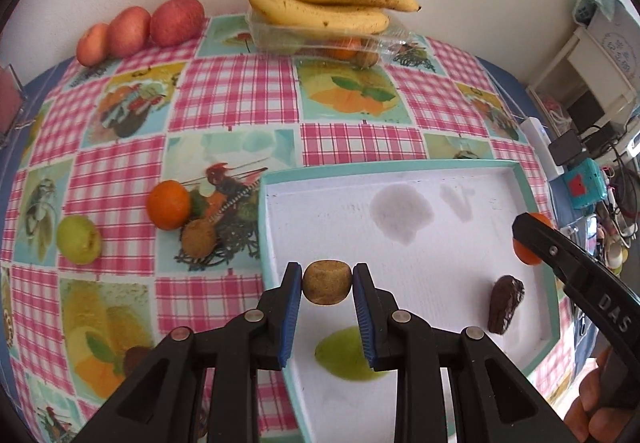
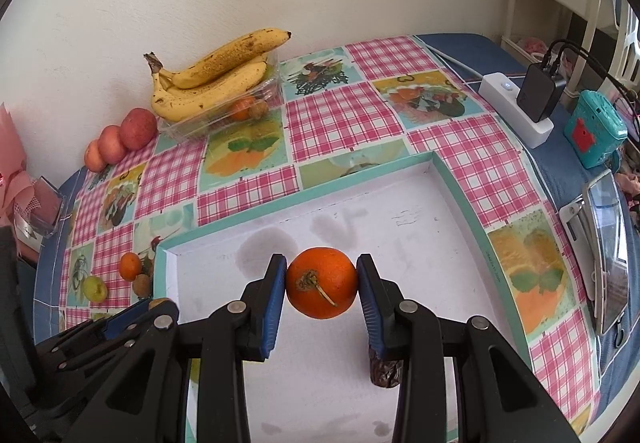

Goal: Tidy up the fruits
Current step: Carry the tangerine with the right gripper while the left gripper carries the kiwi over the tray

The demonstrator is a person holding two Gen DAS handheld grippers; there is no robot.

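Observation:
My left gripper (image 1: pixel 327 283) is shut on a small brown kiwi (image 1: pixel 327 282) over the near left part of the white tray (image 1: pixel 460 165). On the tray floor beneath lie a green fruit (image 1: pixel 344 355) and a dark date (image 1: pixel 506 303). My right gripper (image 2: pixel 322 283) is shut on an orange tangerine (image 2: pixel 322 282) above the tray (image 2: pixel 452 179), and it shows at the right edge of the left wrist view (image 1: pixel 536 243). Left of the tray on the cloth sit a tangerine (image 1: pixel 168 205), a kiwi (image 1: pixel 199 239) and a green fruit (image 1: pixel 79 239).
Bananas (image 1: pixel 324 3) rest on a clear plastic box (image 1: pixel 320 39) holding more fruit by the wall. Three red apples (image 1: pixel 140 29) line the back left. A power strip with charger (image 2: pixel 520 107), a teal device (image 2: pixel 594 131) and a phone (image 2: pixel 610 251) lie right of the tray.

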